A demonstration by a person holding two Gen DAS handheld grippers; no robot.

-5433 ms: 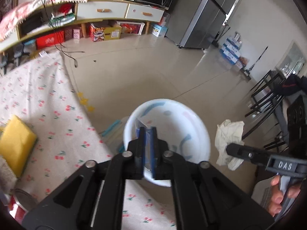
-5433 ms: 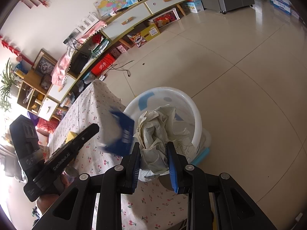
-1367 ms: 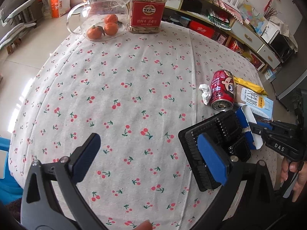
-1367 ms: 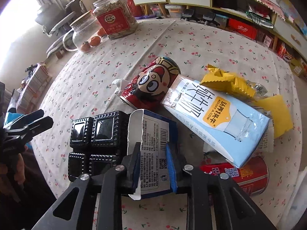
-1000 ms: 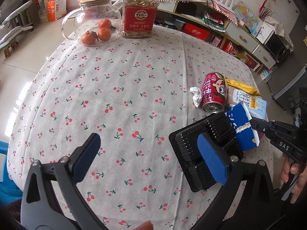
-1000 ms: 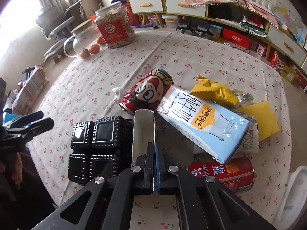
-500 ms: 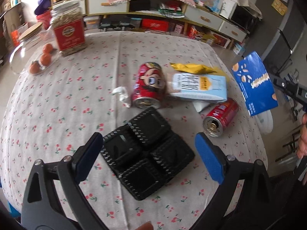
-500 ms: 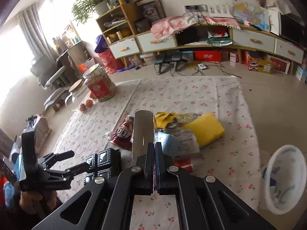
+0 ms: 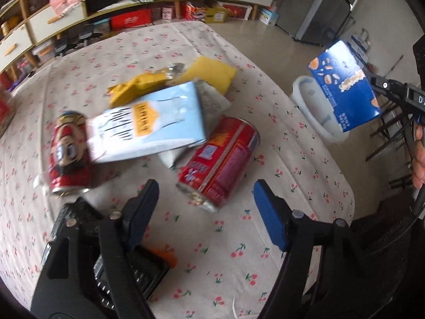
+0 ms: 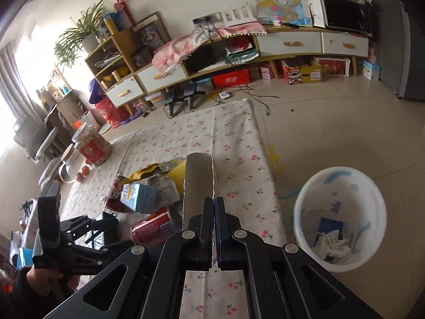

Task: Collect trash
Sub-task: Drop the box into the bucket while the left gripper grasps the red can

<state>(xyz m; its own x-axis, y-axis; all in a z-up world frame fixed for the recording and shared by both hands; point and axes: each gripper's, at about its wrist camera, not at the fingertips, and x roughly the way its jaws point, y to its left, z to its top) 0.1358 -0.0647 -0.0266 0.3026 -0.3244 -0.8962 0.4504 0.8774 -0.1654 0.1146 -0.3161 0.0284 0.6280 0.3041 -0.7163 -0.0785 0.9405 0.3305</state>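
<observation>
Jaws, right gripper: clenched flat on one panel of blue carton, holding it upright in the air beyond bench edge, near and just short of white bin on the floor. Jaws, left gripper: released, spread wide, empty, hovering low over bench with red can between the blue pads. Blue carton: small flattened cardboard box, printed blue face with biscuit pictures, pale unprinted inside, torn open at top. Handling, as judged: light, thin-walled, easily crushed, no slip risk once pinched across a single wall; present grip at lower edge adequate for carry and drop. White bin: round, open-topped, blue markings inside, already holding crumpled paper and a blue scrap. Red can: lying on its side, open end toward camera, printed label; likely light if drained, rigid but dentable, smooth and prone to rolling; best taken across the body at mid-length, pads square to the curve. Cartoon can: second red can, face print, on its side, touching milk carton. Milk carton: pale blue and white, lying flat, soft-sided, likely empty. Yellow wrapper: crinkled foil, limp, behind milk carton. Black tray: moulded, compartmented, under left gripper. Bench cover: cherry-print cloth.
</observation>
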